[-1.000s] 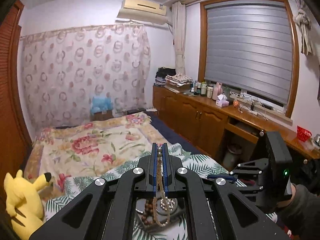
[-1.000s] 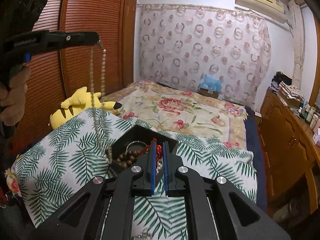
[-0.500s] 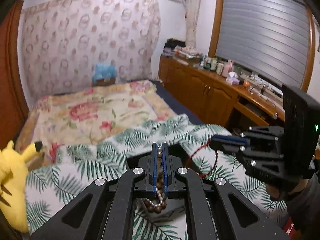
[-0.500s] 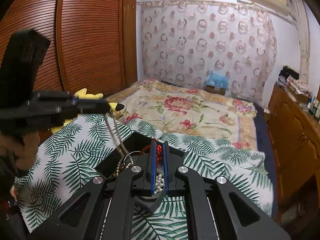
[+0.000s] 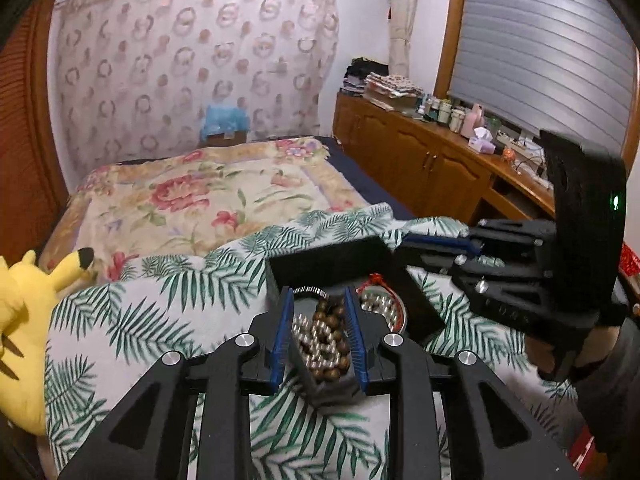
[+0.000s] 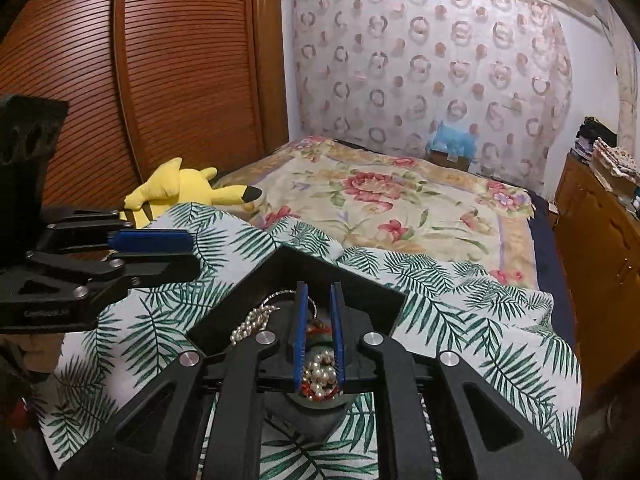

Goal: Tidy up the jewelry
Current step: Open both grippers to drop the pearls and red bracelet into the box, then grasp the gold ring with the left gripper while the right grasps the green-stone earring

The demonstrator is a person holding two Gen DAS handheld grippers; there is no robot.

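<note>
So the black jewelry box (image 5: 352,264) sits open on the palm-leaf blanket (image 5: 160,312), stuffed with a brown-and-silver bead strand (image 5: 322,340), pearls (image 6: 250,326) and a bit of red cord (image 5: 374,280) (pretty tangled). The left gripper (image 5: 318,320) hangs right over the beads, jaws opening, strand loose between them. The right gripper (image 6: 320,320) is opening too, narrow, over the pearls. Floral bedspread (image 5: 208,196) behind, yellow plush (image 6: 180,190), wooden louvred wardrobe (image 6: 180,60).
</note>
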